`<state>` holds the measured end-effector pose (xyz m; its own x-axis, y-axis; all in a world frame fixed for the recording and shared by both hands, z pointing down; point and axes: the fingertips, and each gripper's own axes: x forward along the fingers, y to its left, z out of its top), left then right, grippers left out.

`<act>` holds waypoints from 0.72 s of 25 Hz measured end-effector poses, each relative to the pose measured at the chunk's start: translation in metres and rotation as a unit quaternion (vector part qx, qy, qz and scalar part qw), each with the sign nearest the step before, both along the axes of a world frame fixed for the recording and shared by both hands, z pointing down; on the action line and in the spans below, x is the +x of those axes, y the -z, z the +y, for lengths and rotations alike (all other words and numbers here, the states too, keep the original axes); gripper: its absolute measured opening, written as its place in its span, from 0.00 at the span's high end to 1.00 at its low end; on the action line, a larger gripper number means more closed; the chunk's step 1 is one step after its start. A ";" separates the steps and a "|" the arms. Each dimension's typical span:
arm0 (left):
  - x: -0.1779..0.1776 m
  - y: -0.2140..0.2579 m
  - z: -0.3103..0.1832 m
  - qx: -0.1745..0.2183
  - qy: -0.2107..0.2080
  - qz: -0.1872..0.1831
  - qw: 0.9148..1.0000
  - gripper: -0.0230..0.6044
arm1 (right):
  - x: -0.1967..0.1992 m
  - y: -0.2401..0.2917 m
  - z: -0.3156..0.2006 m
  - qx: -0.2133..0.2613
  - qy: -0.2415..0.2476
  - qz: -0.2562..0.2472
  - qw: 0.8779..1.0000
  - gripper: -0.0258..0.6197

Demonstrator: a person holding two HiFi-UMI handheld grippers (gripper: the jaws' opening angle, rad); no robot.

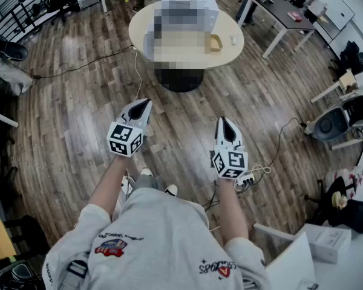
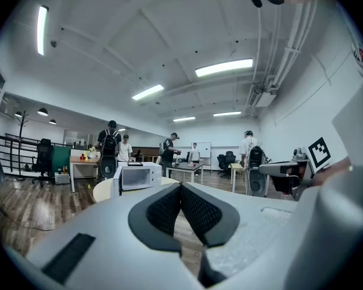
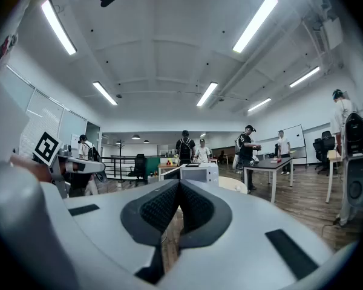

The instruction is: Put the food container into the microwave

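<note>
I see white shells with black cross-hatched pads on the left gripper [image 1: 143,106] and right gripper [image 1: 224,123]; marker cubes [image 1: 126,139] black-and-white squares. Microwave [image 2: 136,176] white, dark window. Round table [image 1: 230,56] cream top, black base. Food container [image 1: 215,42] tan. Floor [image 1: 78,113] brown wood planks. Person's sweatshirt [image 1: 163,234] grey, red-blue prints.

a mosaic patch blurs the microwave [image 1: 187,8] and part of the round table [image 1: 227,56] beneath it.
</note>
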<state>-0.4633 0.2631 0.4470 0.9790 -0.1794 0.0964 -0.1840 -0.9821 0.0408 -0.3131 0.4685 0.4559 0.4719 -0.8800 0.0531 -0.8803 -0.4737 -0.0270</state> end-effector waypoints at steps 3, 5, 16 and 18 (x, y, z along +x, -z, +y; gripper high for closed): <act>0.001 0.001 -0.004 0.000 0.000 -0.002 1.000 0.96 | 0.003 0.001 -0.004 0.004 -0.002 -0.004 1.000 0.95; 0.002 0.000 -0.005 0.000 -0.001 -0.003 1.000 0.96 | 0.005 0.002 -0.004 0.006 -0.003 -0.005 1.000 0.96; 0.006 -0.007 0.001 -0.004 -0.003 -0.009 1.000 0.96 | 0.009 -0.003 0.000 0.009 0.001 -0.001 1.000 0.65; 0.004 -0.008 0.003 -0.007 -0.003 -0.010 1.000 0.96 | 0.009 0.000 0.003 0.015 0.000 0.008 1.000 0.55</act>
<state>-0.4590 0.2659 0.4548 0.9778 -0.1724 0.1189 -0.1793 -0.9825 0.0498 -0.3041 0.4714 0.4558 0.4720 -0.8814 0.0196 -0.8810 -0.4724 -0.0260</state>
